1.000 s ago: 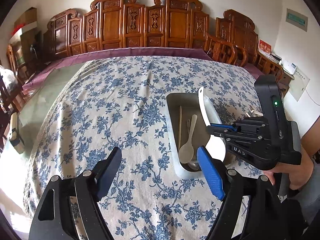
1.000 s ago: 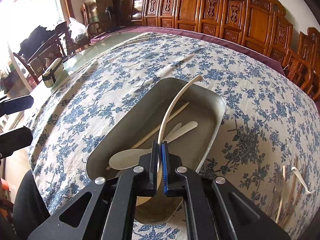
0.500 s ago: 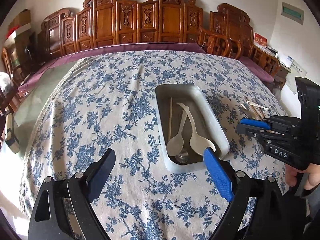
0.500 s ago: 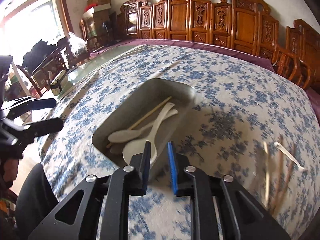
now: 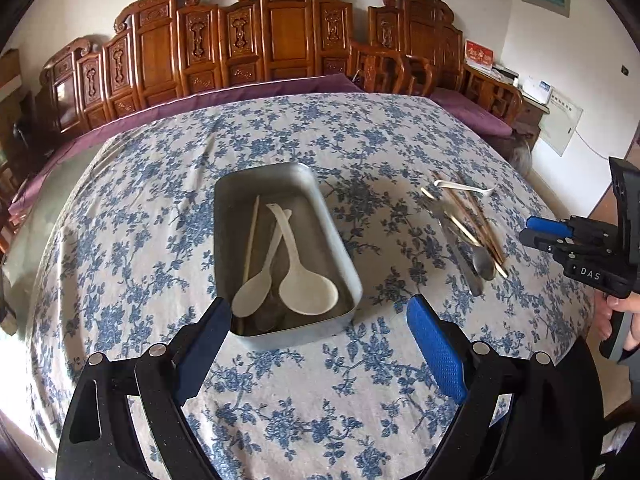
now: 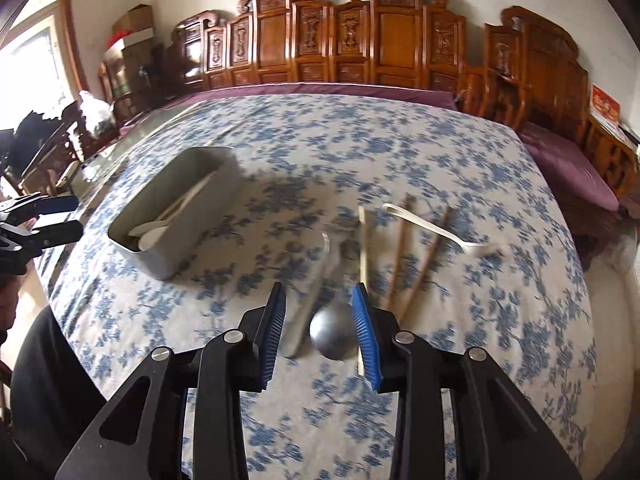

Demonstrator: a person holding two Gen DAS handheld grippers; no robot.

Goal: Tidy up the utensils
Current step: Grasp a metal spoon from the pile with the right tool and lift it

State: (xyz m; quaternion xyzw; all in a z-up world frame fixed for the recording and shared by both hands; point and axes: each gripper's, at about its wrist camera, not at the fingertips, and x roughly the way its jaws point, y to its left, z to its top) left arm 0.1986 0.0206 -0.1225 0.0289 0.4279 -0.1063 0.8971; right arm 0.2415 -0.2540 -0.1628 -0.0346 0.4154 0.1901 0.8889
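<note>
A grey metal tray (image 5: 345, 258) (image 6: 200, 216) lies on the floral tablecloth. It holds a large white rice spoon (image 5: 306, 286), a smaller white spoon (image 5: 254, 294) and a pale chopstick (image 5: 251, 240). To its right lie loose utensils: a metal spoon (image 6: 334, 334) (image 5: 482, 262), chopsticks (image 6: 400, 256) (image 5: 468, 220) and a small white spoon (image 6: 436, 230) (image 5: 466, 189). My left gripper (image 5: 320, 344) is open and empty, just in front of the tray's near end. My right gripper (image 6: 320, 332) is open, its fingers either side of the metal spoon's bowl, above the table.
Carved wooden chairs (image 5: 288, 36) line the far edge of the round table. A purple undercloth (image 6: 320, 89) shows at the far rim. More chairs and bags stand at the left (image 6: 60, 136). The person's dark lap (image 6: 44, 380) is at the near edge.
My right gripper let go of the large white spoon into the tray, opened, and swung right over the loose utensils. My left gripper stayed open and drew back a little.
</note>
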